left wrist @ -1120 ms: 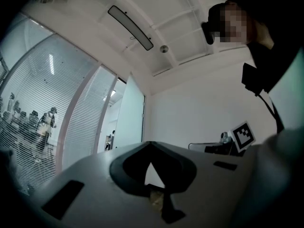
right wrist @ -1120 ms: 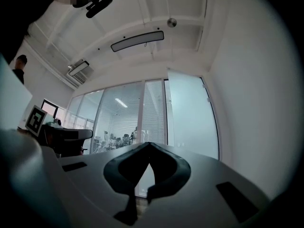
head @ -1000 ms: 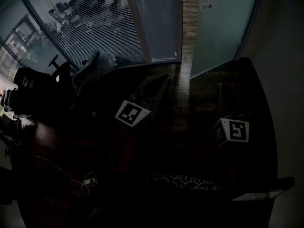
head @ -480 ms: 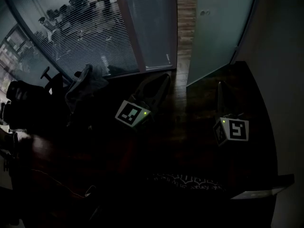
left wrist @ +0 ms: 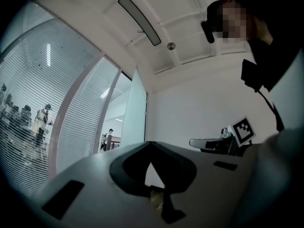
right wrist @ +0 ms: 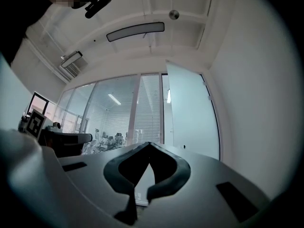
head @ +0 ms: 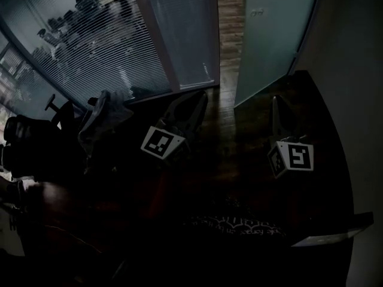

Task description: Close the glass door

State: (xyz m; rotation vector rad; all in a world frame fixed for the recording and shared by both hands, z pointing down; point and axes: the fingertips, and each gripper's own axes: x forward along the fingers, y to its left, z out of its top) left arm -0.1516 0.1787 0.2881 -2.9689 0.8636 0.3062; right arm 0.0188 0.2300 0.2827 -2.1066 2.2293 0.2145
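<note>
The frosted glass door [head: 270, 36] stands open at the top right, swung in beside the doorway gap [head: 226, 37]. It also shows in the right gripper view as a pale panel [right wrist: 190, 114] and in the left gripper view as a narrow panel [left wrist: 136, 115]. My left gripper [head: 202, 99] points toward the gap, short of the door's near edge, its jaws shut with nothing in them [left wrist: 150, 144]. My right gripper [head: 275, 105] is below the door's bottom edge, apart from it, and is shut and empty [right wrist: 149, 145].
A glass wall with blinds [head: 119, 37] runs along the left of the doorway. Dark office chairs [head: 33, 145] and a draped jacket [head: 105, 115] stand at the left. A plain wall [head: 353, 70] closes the right side. The floor is dark.
Both grippers and the view have moved forward toward the doorway; the door and glass wall look nearer and larger. The chairs have slid down and left in the picture. Both jaws stay shut.
</note>
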